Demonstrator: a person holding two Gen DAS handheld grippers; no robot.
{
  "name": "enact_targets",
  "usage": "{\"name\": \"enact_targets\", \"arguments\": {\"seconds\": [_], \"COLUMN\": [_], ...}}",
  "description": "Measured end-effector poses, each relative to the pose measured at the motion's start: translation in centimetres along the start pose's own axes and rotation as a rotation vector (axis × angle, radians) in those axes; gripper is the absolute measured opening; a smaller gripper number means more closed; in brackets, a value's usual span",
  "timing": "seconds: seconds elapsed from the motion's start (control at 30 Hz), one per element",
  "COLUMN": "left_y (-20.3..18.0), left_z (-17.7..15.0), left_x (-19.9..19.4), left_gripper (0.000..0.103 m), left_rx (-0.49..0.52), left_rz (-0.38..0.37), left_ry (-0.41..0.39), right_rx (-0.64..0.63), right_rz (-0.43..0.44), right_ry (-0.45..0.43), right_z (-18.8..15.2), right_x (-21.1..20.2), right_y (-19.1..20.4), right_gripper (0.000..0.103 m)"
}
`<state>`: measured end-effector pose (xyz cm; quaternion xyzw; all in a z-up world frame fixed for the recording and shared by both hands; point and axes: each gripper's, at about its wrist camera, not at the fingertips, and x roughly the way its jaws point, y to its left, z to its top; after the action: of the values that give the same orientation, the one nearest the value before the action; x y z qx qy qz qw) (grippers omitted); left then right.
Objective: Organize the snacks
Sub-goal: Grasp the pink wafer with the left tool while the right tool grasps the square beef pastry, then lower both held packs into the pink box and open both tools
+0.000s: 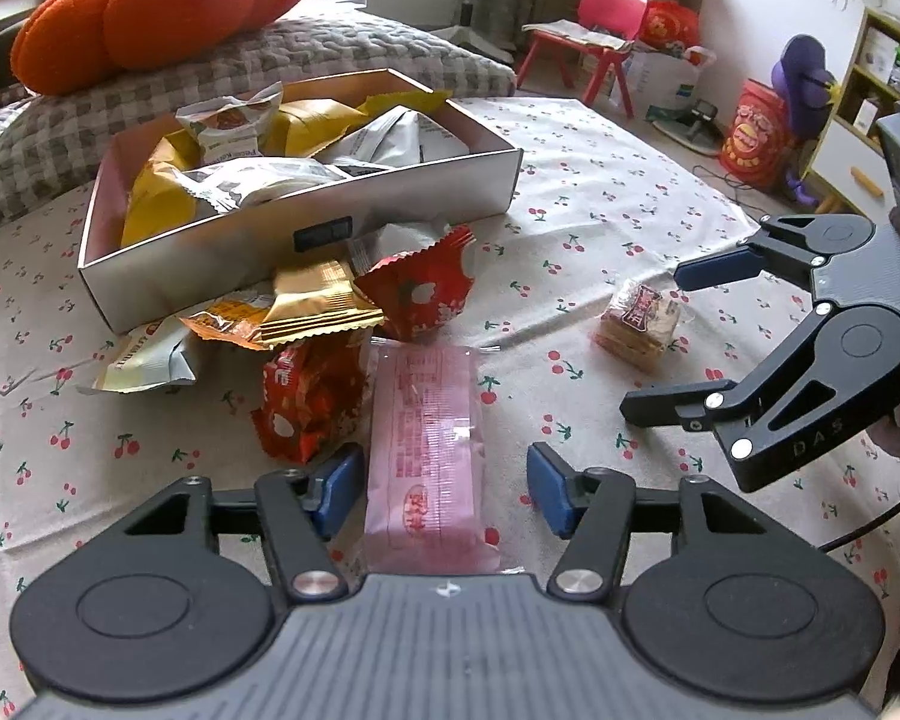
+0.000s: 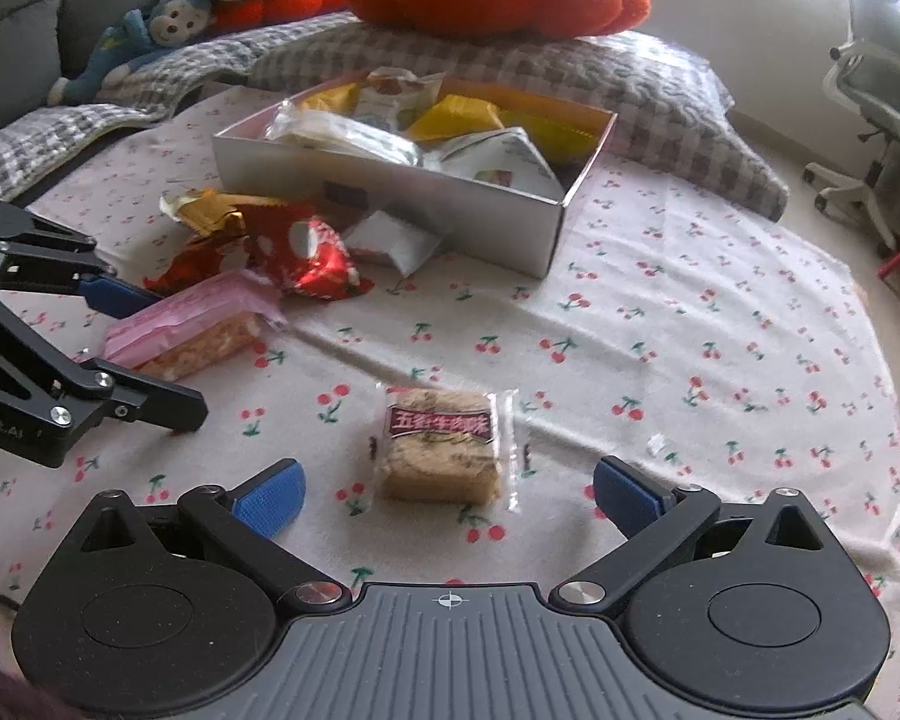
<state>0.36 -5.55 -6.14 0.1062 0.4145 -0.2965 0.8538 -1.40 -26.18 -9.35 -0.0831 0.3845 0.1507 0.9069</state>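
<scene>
A pink wrapped snack bar lies on the cherry-print cloth between the open fingers of my left gripper; the pads stand apart from it. It also shows in the right wrist view. A clear-wrapped brown cracker square lies between the wide-open fingers of my right gripper, untouched; it also shows in the left wrist view. A silver box holds several snack packets. Red, gold and white packets lie loose in front of it.
An orange pumpkin cushion rests on a grey checked blanket behind the box. A blue stuffed toy lies at the back left. A red child's chair and an office chair stand beyond the cloth.
</scene>
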Motion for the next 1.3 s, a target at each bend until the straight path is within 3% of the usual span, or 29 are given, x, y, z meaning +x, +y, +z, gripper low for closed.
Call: {"name": "enact_targets", "arguments": {"seconds": [0.33, 0.5, 0.83, 0.9, 1.1, 1.3], "left_y": [0.4, 0.4, 0.4, 0.4, 0.5, 0.7], "left_z": [0.2, 0.3, 0.4, 0.5, 0.6, 0.7], "left_x": [-0.1, -0.2, -0.2, -0.2, -0.5, -0.9], "left_gripper": [0.040, 0.036, 0.031, 0.031, 0.030, 0.030], "left_rx": [-0.023, -0.025, -0.019, -0.017, -0.015, -0.023], "left_rz": [0.007, 0.015, 0.021, 0.021, 0.009, -0.009], "left_ry": [0.004, 0.005, 0.011, 0.013, 0.014, 0.012], "right_rx": [0.013, 0.007, 0.014, 0.015, 0.022, 0.024], "right_rz": [-0.013, -0.004, 0.006, 0.011, 0.021, 0.022], "right_ry": [0.000, -0.001, -0.002, -0.002, -0.010, -0.010], "right_z": [0.4, 0.7, 0.9, 1.0, 1.1, 1.2], "right_x": [-0.1, -0.1, -0.3, -0.3, -0.7, -1.0], "right_y": [-0.4, -0.2, -0.2, -0.2, -0.3, -0.3], "right_gripper": [0.093, 0.081, 0.060, 0.052, 0.042, 0.040]}}
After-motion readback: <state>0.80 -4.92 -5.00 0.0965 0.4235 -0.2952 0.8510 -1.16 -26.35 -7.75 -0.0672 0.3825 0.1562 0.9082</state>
